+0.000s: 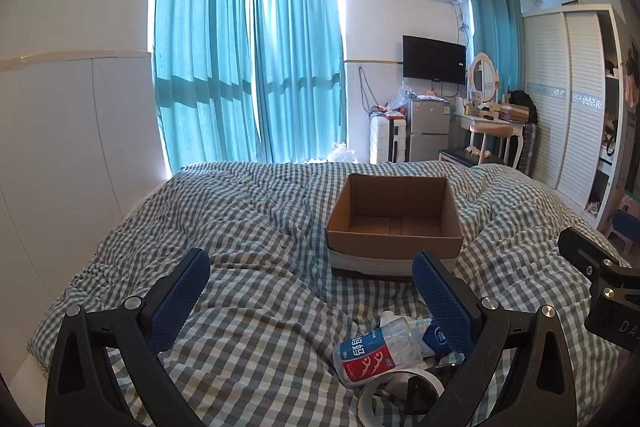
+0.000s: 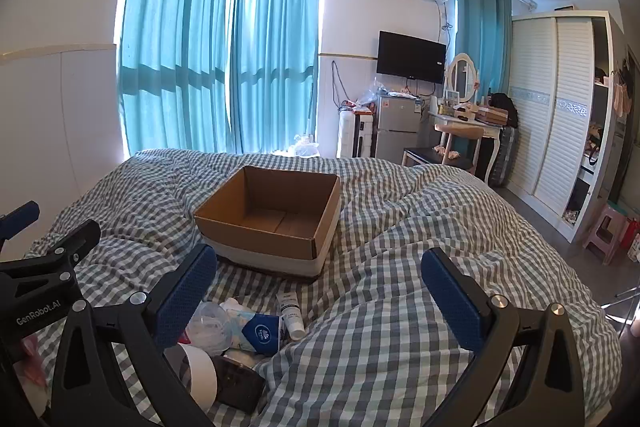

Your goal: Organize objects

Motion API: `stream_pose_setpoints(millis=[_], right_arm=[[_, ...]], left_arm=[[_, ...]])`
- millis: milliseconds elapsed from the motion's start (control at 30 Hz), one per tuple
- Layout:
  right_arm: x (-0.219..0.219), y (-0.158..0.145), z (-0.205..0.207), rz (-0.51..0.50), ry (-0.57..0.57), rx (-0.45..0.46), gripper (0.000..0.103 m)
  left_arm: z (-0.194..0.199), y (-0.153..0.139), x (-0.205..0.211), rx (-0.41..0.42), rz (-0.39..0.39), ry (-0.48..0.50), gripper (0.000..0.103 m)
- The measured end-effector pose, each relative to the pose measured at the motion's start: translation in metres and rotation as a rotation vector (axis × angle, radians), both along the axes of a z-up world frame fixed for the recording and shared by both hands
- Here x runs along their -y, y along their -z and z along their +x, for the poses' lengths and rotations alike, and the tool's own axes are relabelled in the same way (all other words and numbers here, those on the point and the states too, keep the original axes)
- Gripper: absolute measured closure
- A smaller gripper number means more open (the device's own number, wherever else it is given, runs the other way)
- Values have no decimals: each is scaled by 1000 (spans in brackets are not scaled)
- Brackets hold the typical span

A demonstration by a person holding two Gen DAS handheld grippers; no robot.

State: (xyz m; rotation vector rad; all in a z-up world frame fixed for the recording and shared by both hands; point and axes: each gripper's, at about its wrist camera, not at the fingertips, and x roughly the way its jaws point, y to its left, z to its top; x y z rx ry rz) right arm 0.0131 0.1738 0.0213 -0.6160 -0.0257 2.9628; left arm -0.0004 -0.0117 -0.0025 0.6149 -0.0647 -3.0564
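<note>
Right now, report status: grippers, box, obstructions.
Both hand-held grippers, left and right, open, empty. Cardboard box empty on bed. Small items heaped before it. Path unobstructed.

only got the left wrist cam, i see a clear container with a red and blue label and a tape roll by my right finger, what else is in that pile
Observer: A white tube lies on the checked quilt beside a blue-and-white pack, between the pile and the cardboard box.
Operator: is the right gripper holding anything
Observer: No, the right gripper is open, and nothing is gripped between its fingers.
Operator: anything dark next to the tape
Observer: A flat black object lies against the tape roll; I cannot tell what it is.
</note>
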Motion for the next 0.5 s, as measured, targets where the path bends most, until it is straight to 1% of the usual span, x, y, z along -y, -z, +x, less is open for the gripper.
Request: stream_pose_setpoints(millis=[500], right_arm=[[2, 4, -4, 14, -3, 6, 0]], left_arm=[[0, -3, 2, -1, -2, -2, 0]])
